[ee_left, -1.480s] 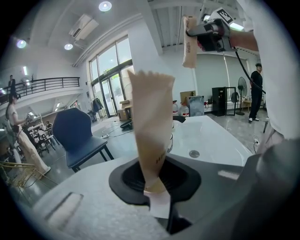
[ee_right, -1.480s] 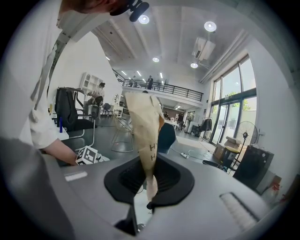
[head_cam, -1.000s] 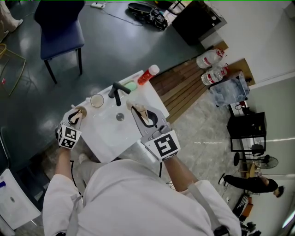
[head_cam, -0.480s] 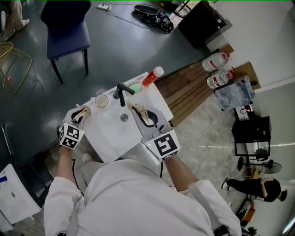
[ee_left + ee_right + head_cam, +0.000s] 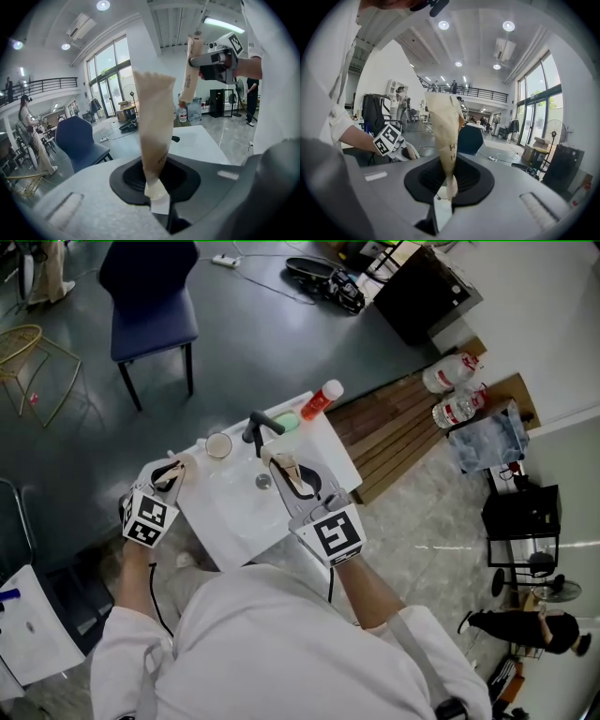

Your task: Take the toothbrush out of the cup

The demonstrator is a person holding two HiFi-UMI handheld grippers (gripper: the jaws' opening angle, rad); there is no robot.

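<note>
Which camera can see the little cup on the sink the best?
The head view. It looks down on the cup, which stands on the white sink beside the black tap. The left gripper view and the right gripper view show only their own jaws and the room. No cup appears in either.

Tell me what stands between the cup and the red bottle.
Head view: the black faucet and a small green item stand between the cup and the red bottle.

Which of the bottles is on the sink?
The red bottle with a white cap, on the sink's rim; the two clear bottles are by the wooden boards.
</note>
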